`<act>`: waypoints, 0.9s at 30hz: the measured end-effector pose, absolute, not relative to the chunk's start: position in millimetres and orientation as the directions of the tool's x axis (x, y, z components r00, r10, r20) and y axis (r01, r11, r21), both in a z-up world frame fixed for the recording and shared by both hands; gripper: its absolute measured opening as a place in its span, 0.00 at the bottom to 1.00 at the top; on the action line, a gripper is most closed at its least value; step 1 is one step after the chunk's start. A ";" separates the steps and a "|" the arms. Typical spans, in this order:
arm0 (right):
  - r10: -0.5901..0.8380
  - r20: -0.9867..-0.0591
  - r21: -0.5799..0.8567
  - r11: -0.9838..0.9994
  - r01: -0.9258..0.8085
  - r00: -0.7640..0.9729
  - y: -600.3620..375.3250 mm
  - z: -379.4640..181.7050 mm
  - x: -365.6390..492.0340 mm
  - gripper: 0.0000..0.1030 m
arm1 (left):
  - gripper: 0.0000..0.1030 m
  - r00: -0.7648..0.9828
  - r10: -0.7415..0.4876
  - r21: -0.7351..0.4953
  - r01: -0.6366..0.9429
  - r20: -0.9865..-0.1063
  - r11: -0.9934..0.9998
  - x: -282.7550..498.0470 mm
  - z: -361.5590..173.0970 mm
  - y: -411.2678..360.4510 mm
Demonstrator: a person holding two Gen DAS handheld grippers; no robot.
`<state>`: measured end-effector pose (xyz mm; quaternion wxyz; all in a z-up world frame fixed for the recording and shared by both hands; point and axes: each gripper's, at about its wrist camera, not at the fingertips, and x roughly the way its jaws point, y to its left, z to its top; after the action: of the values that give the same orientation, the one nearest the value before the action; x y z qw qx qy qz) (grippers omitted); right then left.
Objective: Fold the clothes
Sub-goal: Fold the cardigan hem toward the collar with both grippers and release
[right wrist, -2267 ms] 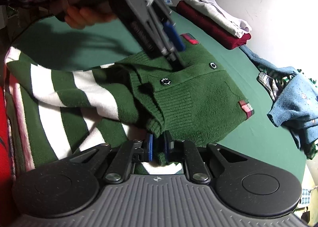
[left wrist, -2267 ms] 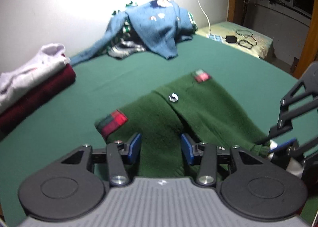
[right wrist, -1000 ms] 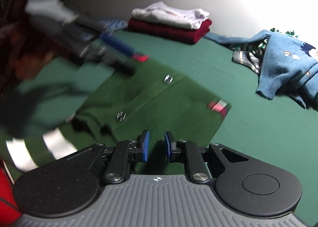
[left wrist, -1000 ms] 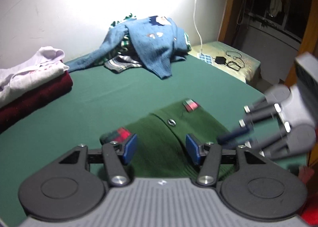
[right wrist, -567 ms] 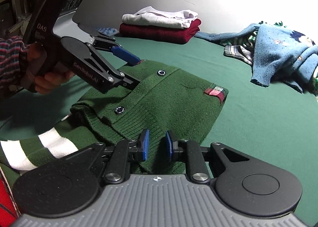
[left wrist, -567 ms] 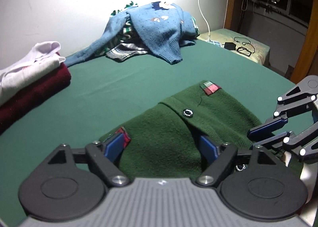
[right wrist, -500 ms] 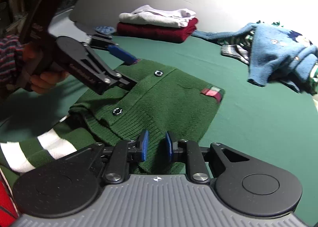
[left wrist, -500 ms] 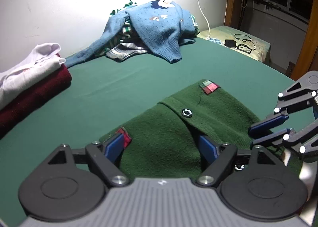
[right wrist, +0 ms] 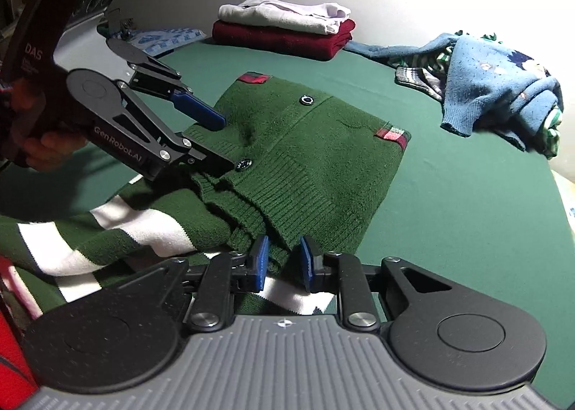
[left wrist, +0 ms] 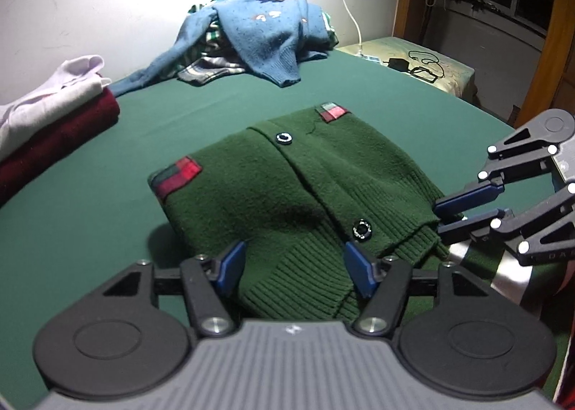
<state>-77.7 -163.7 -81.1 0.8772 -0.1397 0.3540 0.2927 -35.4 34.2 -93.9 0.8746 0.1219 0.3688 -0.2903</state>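
Green bench [left wrist: 107,129] — folded green cardigan [left wrist: 287,187] frame centre. Left hand-held gripper [left wrist: 294,268] spread wide over hem; right hand-held gripper [right wrist: 282,262] parted, hem ribbing between pads — contact unclear.

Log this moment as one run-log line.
task: fold clothes | left gripper: open over cardigan hem | right gripper: open at cardigan edge | folded stack: behind

Fuzzy ribbed-knit green cardigan [left wrist: 287,194], matt green cloth table cover [left wrist: 107,144], matt black plastic gripper body, blue ridged fingers [right wrist: 259,261]
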 end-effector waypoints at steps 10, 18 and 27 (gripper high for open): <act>0.290 -0.698 -0.028 0.902 -0.430 0.654 -151.7 -66.4 -107.9 0.37 | 0.78 0.608 -0.261 0.026 0.421 -0.750 0.907 -56.7 -81.8 16.1; 0.288 -0.724 0.018 0.916 -0.400 0.627 -145.5 -79.8 -110.4 0.37 | 0.87 0.603 -0.214 0.033 0.372 -0.768 0.928 -62.3 -86.7 15.3; 0.321 -0.728 0.030 0.897 -0.441 0.605 -150.4 -87.9 -107.4 0.38 | 0.90 0.603 -0.171 0.046 0.328 -0.779 0.944 -61.1 -88.5 8.4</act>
<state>-107.4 -150.4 -87.9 0.8926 -0.0767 0.3897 0.2134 -61.1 8.4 -88.5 0.8904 0.0923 0.4232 -0.1401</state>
